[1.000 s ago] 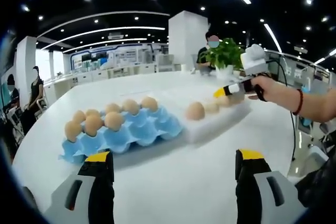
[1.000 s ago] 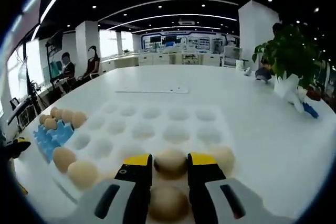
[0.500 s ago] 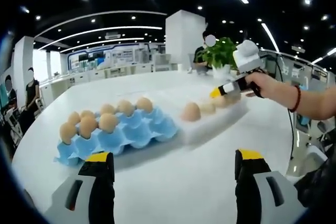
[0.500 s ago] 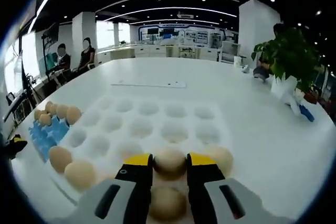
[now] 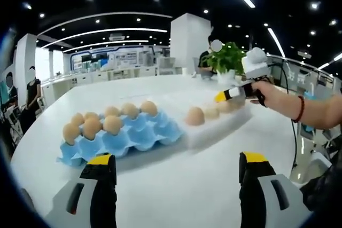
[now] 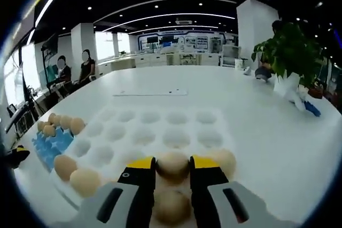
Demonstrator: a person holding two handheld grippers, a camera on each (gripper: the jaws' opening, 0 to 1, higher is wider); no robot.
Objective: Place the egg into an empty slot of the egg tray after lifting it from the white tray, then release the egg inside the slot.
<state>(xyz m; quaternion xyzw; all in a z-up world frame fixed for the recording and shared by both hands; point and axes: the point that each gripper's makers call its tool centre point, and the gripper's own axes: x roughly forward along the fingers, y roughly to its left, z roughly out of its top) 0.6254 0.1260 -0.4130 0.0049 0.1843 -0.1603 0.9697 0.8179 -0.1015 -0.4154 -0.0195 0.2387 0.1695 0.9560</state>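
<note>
My right gripper [image 6: 172, 163] is shut on a tan egg [image 6: 172, 170] over the near edge of the white tray [image 6: 160, 132], whose round dimples are mostly bare. Another egg [image 6: 171, 206] lies lower between the jaws, and more eggs rest to the left [image 6: 64, 166] and right [image 6: 224, 159]. The blue egg tray [image 5: 133, 137] holds several eggs along its far and left side, with bare slots on the near right. The right gripper [image 5: 230, 94], held by a hand, sits at the far end of the white tray [image 5: 214, 126]. My left gripper [image 5: 173, 164] hangs open above the table, short of both trays.
Both trays sit side by side on a large white table [image 5: 176, 185]. A potted plant [image 6: 288, 52] stands at the back right. A flat white strip [image 6: 149, 93] lies beyond the white tray. People stand at the far left [image 6: 85, 68].
Both views have shifted slightly with the hands. The right jaws stay closed on the same egg; the left jaws stay apart.
</note>
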